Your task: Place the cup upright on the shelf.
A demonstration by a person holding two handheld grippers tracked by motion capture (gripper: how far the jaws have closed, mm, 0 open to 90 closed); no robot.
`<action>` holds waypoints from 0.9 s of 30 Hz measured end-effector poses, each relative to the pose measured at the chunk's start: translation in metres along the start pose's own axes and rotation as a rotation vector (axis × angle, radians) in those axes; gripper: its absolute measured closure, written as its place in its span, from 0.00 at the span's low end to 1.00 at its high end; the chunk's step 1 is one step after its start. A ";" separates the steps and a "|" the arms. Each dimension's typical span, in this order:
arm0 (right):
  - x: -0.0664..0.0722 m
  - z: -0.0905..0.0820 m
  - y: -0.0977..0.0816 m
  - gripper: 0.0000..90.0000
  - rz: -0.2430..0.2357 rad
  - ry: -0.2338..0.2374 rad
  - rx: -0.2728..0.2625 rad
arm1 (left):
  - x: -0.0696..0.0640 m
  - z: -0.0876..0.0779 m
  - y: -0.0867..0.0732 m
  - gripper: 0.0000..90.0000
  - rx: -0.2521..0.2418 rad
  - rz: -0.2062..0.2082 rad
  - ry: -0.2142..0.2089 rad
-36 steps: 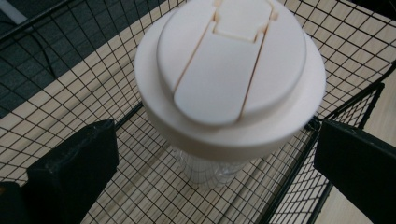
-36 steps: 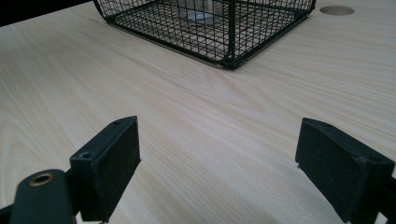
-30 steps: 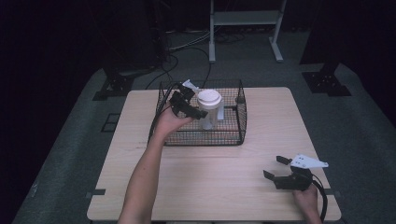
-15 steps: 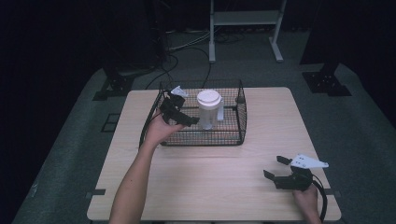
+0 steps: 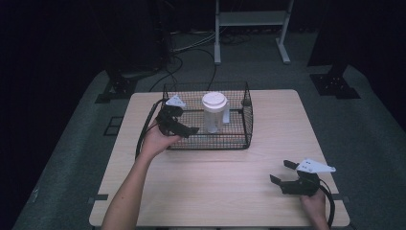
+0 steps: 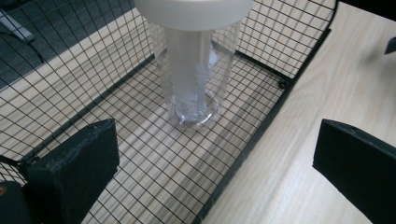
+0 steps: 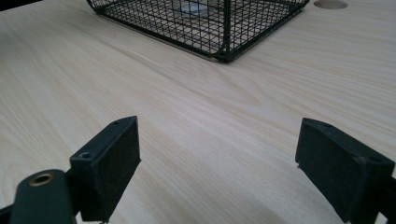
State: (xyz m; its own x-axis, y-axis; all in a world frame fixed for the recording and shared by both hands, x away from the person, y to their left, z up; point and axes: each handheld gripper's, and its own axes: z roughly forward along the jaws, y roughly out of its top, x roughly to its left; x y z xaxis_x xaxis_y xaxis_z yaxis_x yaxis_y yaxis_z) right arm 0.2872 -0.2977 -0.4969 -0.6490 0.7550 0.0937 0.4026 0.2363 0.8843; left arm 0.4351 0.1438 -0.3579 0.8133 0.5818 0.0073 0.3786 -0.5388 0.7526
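Left claw (image 5: 184,125) spread at the basket's left end, holding nothing
Clear jar (image 5: 213,113) with white lid stands upright inside the wire basket (image 5: 246,117) on the worktop (image 5: 220,177), apart from the jaws; right claw (image 5: 282,173) also spread, empty, low over the worktop's near right corner

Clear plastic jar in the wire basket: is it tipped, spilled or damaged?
Nothing stands out. The clear plastic jar with a white lid stands upright on the floor of the black wire basket, lid on, nothing spilled.
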 end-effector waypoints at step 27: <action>0.001 0.001 0.000 0.14 -0.007 -0.012 0.008 | -0.025 -0.021 -0.038 0.00 -0.060 0.014 -0.030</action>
State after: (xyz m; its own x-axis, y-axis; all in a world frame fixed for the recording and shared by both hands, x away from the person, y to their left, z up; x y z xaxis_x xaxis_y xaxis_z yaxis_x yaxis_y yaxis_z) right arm 0.2871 -0.2965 -0.4971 -0.6441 0.7606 0.0816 0.4030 0.2468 0.8813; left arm 0.3910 0.1626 -0.3735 0.8314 0.5557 -0.0007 0.3406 -0.5086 0.7908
